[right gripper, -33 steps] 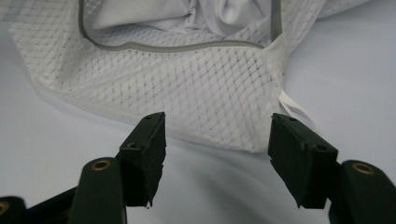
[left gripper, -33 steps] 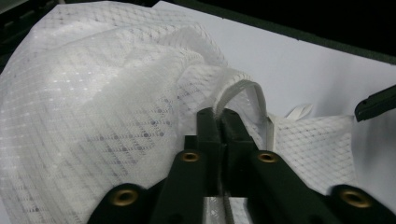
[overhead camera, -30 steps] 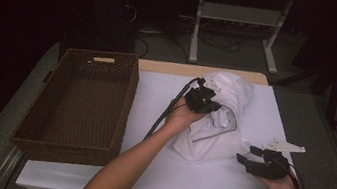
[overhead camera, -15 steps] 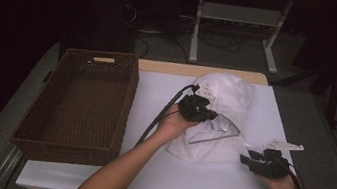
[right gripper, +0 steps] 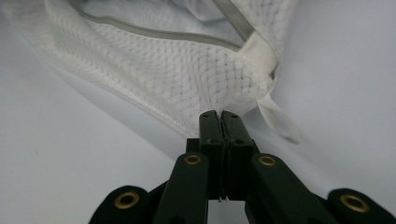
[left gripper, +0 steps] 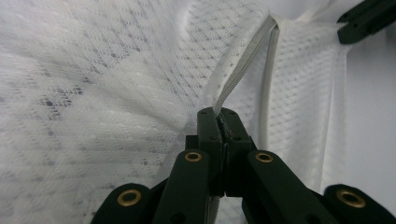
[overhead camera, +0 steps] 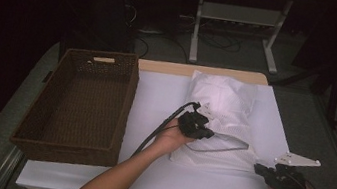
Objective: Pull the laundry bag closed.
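Pinching: left gripper (left gripper: 219, 116) clamps mesh bag (overhead camera: 221, 117) zipper edge | right gripper (right gripper: 219, 115) just closed, clamping bag's corner

On the bench (overhead camera: 156, 97) the basket (overhead camera: 79, 101) sits at the left, well apart from the mesh bag (overhead camera: 225, 108) lying right of centre. The left hand-held gripper (overhead camera: 200, 128) rests over the bag's near part. The right hand-held gripper (overhead camera: 266, 171) is at the bag's near right corner.

Overhead faces forward-down; gripper views close, share mesh bag (overhead camera: 221, 117) (white).
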Available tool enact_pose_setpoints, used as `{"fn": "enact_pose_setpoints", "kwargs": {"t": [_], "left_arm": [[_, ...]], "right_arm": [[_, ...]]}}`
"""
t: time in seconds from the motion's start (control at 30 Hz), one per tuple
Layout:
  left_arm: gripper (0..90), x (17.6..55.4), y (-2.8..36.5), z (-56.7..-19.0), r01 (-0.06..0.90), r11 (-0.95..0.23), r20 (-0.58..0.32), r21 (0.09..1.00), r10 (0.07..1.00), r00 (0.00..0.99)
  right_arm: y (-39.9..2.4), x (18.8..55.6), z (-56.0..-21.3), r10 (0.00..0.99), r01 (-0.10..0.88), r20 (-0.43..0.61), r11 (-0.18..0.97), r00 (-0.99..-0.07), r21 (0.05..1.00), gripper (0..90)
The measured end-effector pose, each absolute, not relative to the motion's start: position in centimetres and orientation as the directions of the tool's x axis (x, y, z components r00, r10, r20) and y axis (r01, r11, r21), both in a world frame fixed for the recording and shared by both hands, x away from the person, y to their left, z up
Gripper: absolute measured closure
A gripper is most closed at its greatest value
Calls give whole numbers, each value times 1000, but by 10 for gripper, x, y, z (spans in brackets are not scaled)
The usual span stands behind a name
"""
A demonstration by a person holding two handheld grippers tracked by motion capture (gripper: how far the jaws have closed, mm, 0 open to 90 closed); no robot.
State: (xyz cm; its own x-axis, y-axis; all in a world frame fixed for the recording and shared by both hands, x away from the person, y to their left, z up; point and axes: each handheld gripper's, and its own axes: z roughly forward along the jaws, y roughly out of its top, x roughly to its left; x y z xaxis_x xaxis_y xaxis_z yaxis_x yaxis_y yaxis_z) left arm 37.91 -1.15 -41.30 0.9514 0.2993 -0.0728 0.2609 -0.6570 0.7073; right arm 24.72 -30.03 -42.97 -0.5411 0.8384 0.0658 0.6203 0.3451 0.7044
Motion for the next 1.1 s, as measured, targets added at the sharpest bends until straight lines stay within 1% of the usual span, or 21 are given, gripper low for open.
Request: {"fn": "enact_pose_setpoints", "kwargs": {"t": [0.17, 0.33, 0.4, 0.5, 0.57, 0.6, 0.63, 0.7, 0.87, 0.9, 0.93, 1.1], "left_arm": [[891, 376, -22, -429, 261, -685, -82, 680, 283, 956], [886, 377, -27, -440, 265, -700, -80, 663, 286, 955], [842, 379, -28, -444, 277, -694, -114, 665, 272, 955], [735, 377, -26, -441, 283, -672, -128, 684, 272, 954], [707, 376, -23, -435, 295, -650, -153, 700, 267, 951], [690, 376, -23, -435, 295, -650, -153, 700, 267, 951], [660, 372, -18, -429, 296, -631, -150, 717, 275, 950], [649, 368, -11, -424, 296, -614, -154, 732, 275, 949], [598, 359, 6, -415, 297, -596, -143, 746, 291, 946], [598, 356, 15, -412, 305, -586, -141, 751, 309, 941], [587, 352, 26, -411, 315, -575, -149, 755, 317, 937], [569, 340, 57, -414, 358, -551, -163, 754, 370, 914]], "right_arm": [[-308, 247, -437, 856, 655, 62, 344, -513, 673, 881], [-311, 251, -442, 862, 659, 55, 344, -505, 669, 874], [-312, 252, -443, 863, 660, 61, 335, -501, 673, 852], [-314, 252, -444, 868, 656, 65, 322, -492, 682, 768], [-315, 253, -443, 867, 648, 80, 304, -492, 698, 713], [-315, 253, -443, 867, 648, 80, 304, -492, 698, 713], [-316, 252, -440, 858, 638, 105, 286, -502, 715, 641], [-316, 252, -437, 856, 630, 113, 276, -505, 726, 627], [-312, 252, -428, 835, 594, 128, 265, -536, 760, 553], [-312, 252, -428, 835, 594, 128, 265, -536, 760, 553], [-308, 253, -424, 825, 577, 123, 271, -552, 771, 529], [-300, 257, -422, 808, 562, 120, 287, -577, 776, 511]]}}
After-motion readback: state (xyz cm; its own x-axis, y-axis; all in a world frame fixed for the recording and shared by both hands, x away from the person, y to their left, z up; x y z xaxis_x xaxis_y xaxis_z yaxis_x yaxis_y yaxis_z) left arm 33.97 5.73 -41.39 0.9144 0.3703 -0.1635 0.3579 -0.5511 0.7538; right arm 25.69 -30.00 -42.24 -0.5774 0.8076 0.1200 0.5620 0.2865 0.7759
